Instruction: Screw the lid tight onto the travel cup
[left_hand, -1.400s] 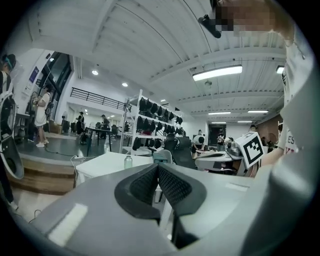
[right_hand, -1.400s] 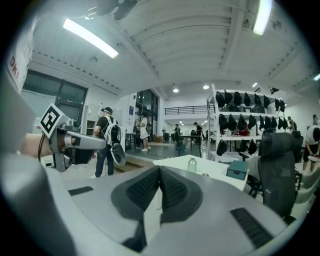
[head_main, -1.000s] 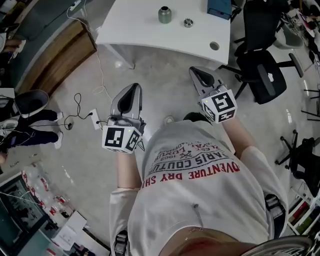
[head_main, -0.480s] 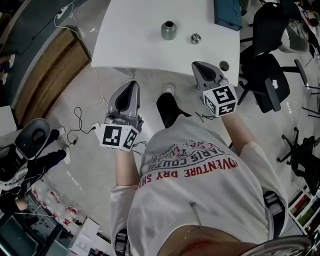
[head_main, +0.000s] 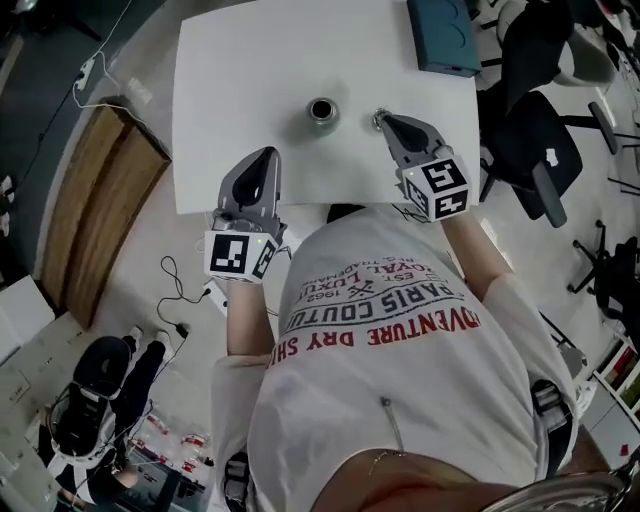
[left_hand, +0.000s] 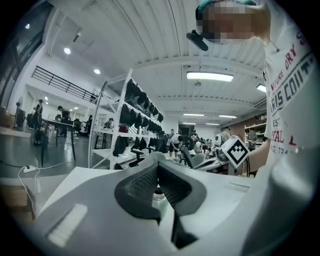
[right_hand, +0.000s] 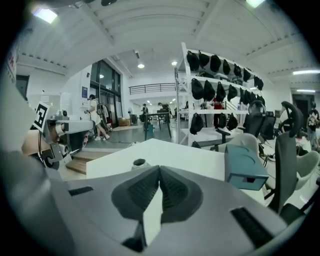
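Readable print is on the person's white shirt (head_main: 400, 360) only: red "DVENTURE DRY SH", dark "PARIS COUTU" and "1962" above it, upside down in the head view, with the ends cut off by folds. The marker cubes carry black-and-white square patterns and no letters. Travel cup (head_main: 322, 112) stands on the white table (head_main: 230, 90) near its front edge. It is upright with its long axis vertical and its open mouth up; the inside is dark and its contents cannot be made out. The right gripper view shows the same cup (right_hand: 139, 163) standing clear of other items. Lid (head_main: 376, 122) lies just right of the cup, mostly covered by the right gripper's tip, and contact cannot be judged. Left gripper (head_main: 268, 152) is over the table's front edge, aimed toward the cup and apart from it; its jaws are pressed together and hold nothing (left_hand: 158, 167). Right gripper (head_main: 383, 118) also has its jaws together with nothing between them (right_hand: 159, 170). Teal box (head_main: 445, 35) sits at the far right corner, with a dark slot in its front face (right_hand: 243, 165); its contents are not visible. A black office chair (head_main: 535, 130) stands to the right of the table.
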